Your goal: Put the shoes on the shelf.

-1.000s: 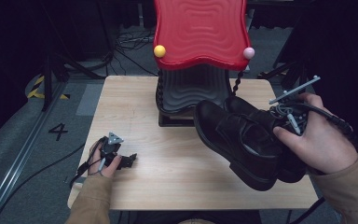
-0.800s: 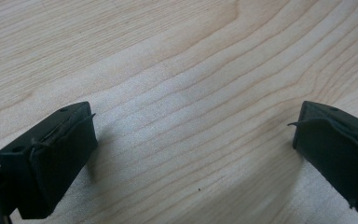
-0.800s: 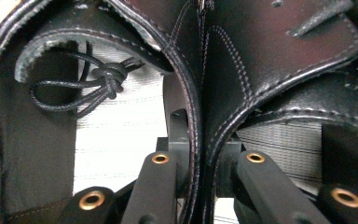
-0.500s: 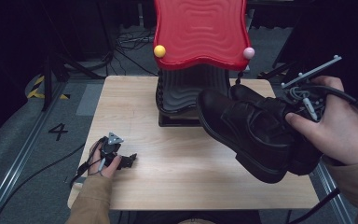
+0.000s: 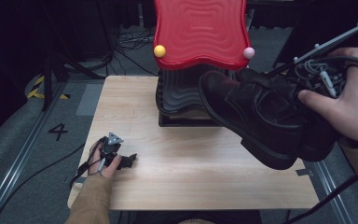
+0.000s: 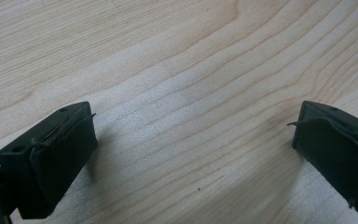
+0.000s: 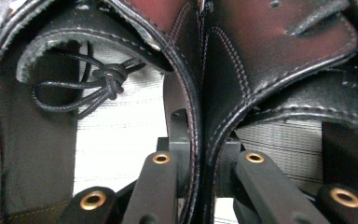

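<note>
Right now my right gripper (image 5: 307, 88) is up in the air over the table's right side, clamped on a pair of black leather shoes (image 5: 261, 116). In the right gripper view the jaws pinch the two inner collars (image 7: 200, 107) together, with one shoe's knotted lace (image 7: 102, 79) hanging inside its opening. From the high view the shoes hang toes-left and tilted — their toe end sits just in front of the red wavy rack (image 5: 198, 32), which stands at the back of the wooden table (image 5: 191, 177). My left gripper (image 5: 121, 158) rests low on the table near its front-left corner, jaws spread wide with nothing between them; its own view shows bare wood grain (image 6: 191, 116) between the two black pads (image 6: 60, 154).
</note>
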Demonstrator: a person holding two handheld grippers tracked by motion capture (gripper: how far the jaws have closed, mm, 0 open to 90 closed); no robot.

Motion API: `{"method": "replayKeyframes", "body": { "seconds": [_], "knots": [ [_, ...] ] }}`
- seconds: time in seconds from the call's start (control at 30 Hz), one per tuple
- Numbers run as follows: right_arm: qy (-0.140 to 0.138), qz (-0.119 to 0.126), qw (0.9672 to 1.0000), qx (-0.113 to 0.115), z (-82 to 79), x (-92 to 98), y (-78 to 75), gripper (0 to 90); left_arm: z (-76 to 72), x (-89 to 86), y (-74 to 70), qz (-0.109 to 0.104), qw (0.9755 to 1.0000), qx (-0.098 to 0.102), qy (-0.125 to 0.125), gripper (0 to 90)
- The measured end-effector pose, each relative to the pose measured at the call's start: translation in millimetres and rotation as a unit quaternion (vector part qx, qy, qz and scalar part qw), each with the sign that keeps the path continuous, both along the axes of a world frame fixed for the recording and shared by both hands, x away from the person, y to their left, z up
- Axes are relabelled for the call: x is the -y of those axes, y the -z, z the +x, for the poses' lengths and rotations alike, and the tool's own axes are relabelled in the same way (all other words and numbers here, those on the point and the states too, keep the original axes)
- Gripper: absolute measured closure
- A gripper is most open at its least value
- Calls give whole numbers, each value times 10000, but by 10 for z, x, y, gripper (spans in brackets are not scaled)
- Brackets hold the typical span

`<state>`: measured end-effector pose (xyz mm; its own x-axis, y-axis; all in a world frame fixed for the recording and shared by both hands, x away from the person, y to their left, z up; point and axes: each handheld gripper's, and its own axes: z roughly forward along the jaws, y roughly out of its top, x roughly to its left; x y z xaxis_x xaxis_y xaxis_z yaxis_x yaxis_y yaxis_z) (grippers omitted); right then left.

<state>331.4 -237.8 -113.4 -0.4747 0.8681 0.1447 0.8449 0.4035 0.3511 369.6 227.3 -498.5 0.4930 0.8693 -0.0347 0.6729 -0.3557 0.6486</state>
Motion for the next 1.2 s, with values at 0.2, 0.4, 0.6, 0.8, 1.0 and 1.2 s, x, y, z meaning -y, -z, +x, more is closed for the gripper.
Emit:
{"method": "replayKeyframes", "body": {
  "seconds": [0.2, 0.4, 0.6, 0.8, 1.0, 1.2],
  "knots": [
    [4, 96, 9999, 32, 9, -46, -224, 825, 5, -2, 0, 5, 10000, 0, 16, 0],
    [47, 188, 9998, 57, 85, -120, -445, 825, 14, -3, 1, -10, 10000, -11, 31, 0],
    [216, 160, 9994, 222, 258, -231, -656, 825, 20, -4, 0, 8, 10000, 1, 24, 0],
    [483, 138, 9978, 437, 522, -370, -835, 824, 20, -4, 1, -1, 10000, 0, 21, 0],
    [710, 186, 9955, 607, 770, -513, -1007, 824, 19, -4, 1, 7, 10000, 4, 21, 0],
    [921, 245, 9928, 726, 1010, -666, -1169, 824, 19, -3, 2, 6, 10000, 7, 18, 0]
  ]
}}
